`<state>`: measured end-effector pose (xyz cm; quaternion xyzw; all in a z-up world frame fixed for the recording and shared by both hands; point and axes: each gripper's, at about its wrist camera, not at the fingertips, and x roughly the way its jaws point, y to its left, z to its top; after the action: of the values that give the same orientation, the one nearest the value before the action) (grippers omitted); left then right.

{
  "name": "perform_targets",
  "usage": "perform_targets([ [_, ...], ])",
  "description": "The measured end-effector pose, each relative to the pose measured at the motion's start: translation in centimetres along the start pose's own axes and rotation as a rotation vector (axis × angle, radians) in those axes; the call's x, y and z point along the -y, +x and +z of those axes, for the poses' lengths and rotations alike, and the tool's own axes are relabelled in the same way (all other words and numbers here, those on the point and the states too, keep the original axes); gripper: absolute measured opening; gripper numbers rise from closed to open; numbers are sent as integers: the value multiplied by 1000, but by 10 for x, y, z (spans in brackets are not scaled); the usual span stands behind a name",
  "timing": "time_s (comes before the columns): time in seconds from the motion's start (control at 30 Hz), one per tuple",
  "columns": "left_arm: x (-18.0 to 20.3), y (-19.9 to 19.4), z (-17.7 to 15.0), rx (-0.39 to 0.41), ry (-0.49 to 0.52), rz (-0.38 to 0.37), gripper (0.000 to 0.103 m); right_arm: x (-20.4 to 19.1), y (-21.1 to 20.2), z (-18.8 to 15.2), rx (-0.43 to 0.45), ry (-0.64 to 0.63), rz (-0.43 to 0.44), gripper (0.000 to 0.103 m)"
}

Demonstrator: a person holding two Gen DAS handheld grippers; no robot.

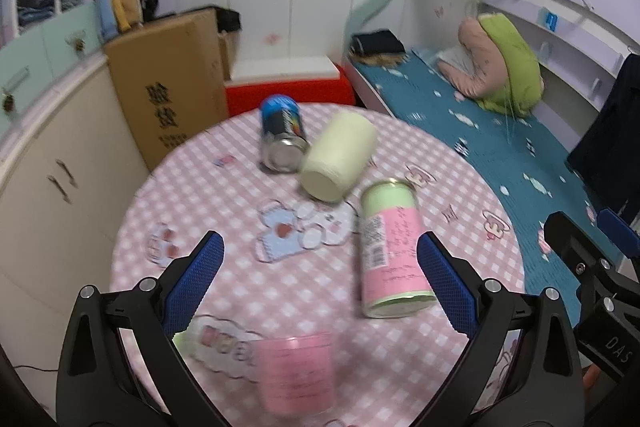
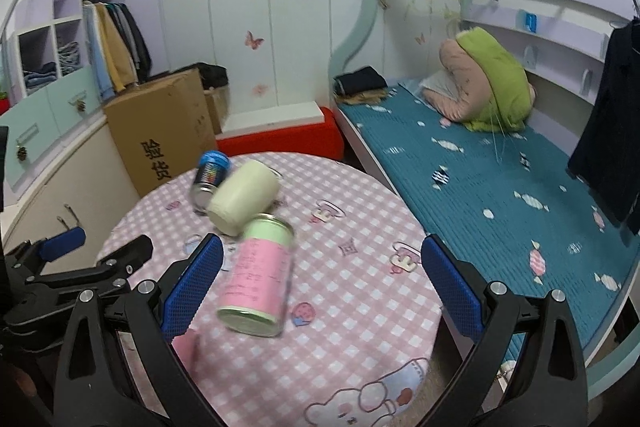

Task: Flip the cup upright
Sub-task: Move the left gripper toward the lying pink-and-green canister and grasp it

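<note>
A cream cup (image 1: 340, 157) lies on its side on the round table with the pink checked cloth (image 1: 224, 211), its base toward me. It also shows in the right wrist view (image 2: 243, 197). A pink translucent cup (image 1: 295, 373) stands near the front edge, below and between my left gripper's fingers. Only its edge (image 2: 188, 349) shows in the right wrist view. My left gripper (image 1: 320, 287) is open and empty above the table. My right gripper (image 2: 322, 291) is open and empty, to the right of the left one (image 2: 96, 251).
A pink and green can (image 1: 390, 251) lies on its side mid-table, also in the right wrist view (image 2: 260, 275). A blue can (image 1: 282, 133) lies behind the cream cup. A cardboard box (image 1: 168, 83), a red stool (image 1: 292, 91) and a bed (image 1: 500, 131) surround the table.
</note>
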<state>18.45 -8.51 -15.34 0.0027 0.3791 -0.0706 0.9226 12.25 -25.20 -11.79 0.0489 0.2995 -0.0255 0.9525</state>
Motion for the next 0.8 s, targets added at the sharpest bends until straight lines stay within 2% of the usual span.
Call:
perform_targets([
  [0.37, 34, 75, -4, -149, -3, -65, 97, 38, 48, -8, -87, 50, -38, 96],
  [0.53, 44, 110, -10, -224, 9, -55, 97, 45, 65, -11, -113, 55, -43, 96],
  [0.7, 42, 124, -13, -255, -16, -66, 96, 47, 81, -15, -147, 55, -35, 96],
  [0.73, 40, 125, -13, -254, -28, -78, 94, 46, 83, -15, -152, 53, -33, 96],
  [0.8, 40, 123, -13, -255, -46, -125, 70, 46, 85, -15, -153, 57, -28, 96],
])
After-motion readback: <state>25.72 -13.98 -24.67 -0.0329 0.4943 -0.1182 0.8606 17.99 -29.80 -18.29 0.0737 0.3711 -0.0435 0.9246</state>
